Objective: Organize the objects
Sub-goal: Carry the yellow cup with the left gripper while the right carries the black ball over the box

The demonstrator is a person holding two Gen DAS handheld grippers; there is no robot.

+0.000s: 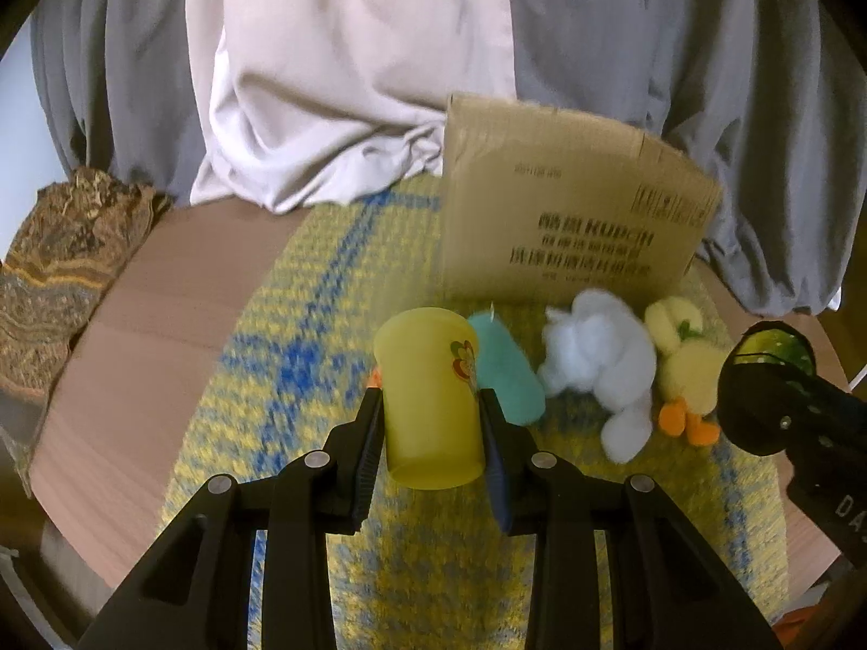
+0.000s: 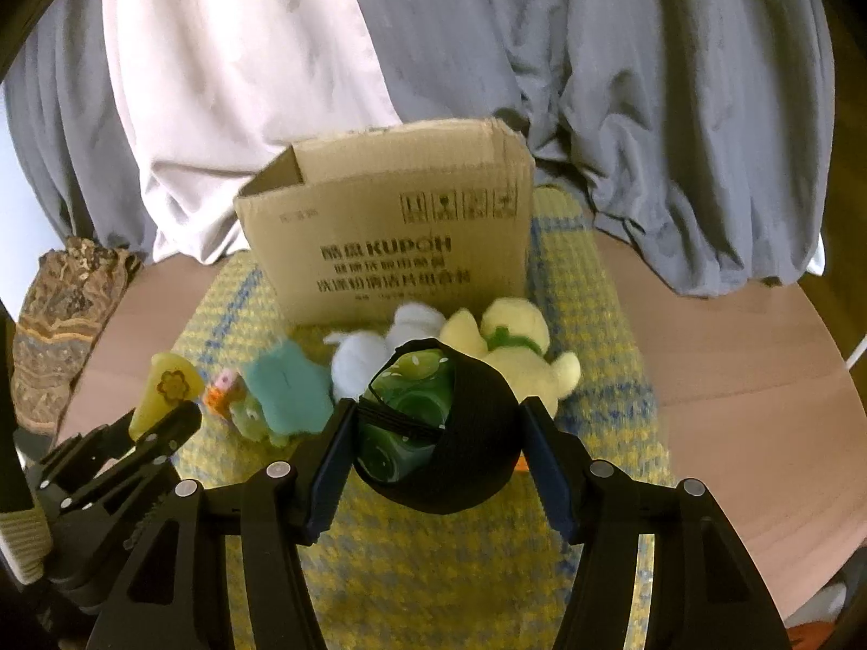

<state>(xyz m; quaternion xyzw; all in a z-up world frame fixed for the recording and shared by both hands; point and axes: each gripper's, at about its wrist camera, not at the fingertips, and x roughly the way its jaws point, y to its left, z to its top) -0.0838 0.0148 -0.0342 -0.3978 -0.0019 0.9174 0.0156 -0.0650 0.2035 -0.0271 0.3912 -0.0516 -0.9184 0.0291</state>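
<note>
Left tongs (image 1: pixel 431 406) are clamped on the yellow cup (image 1: pixel 428 398), pads pressing both sides of its wall, rim pointing forward, so it looks lifted clear of the woven mat (image 1: pixel 303 357) and ready to travel. Just right of those tongs lie the teal plush (image 1: pixel 506 374), the white plush (image 1: pixel 601 365) and the yellow duck (image 1: pixel 685 363), lined up at the foot of the cardboard box (image 1: pixel 569 216); I'd judge the box is where everything is headed.

Right tongs (image 2: pixel 433 422) grip a round black pouch (image 2: pixel 466 433) with something glossy and green inside, held over the mat, in front of the toys.

The right wrist view shows the box's open top and a small orange-and-pink toy (image 2: pixel 222 392) behind the cup; the left view hides both. The left view alone shows the cup's grip plainly.
</note>
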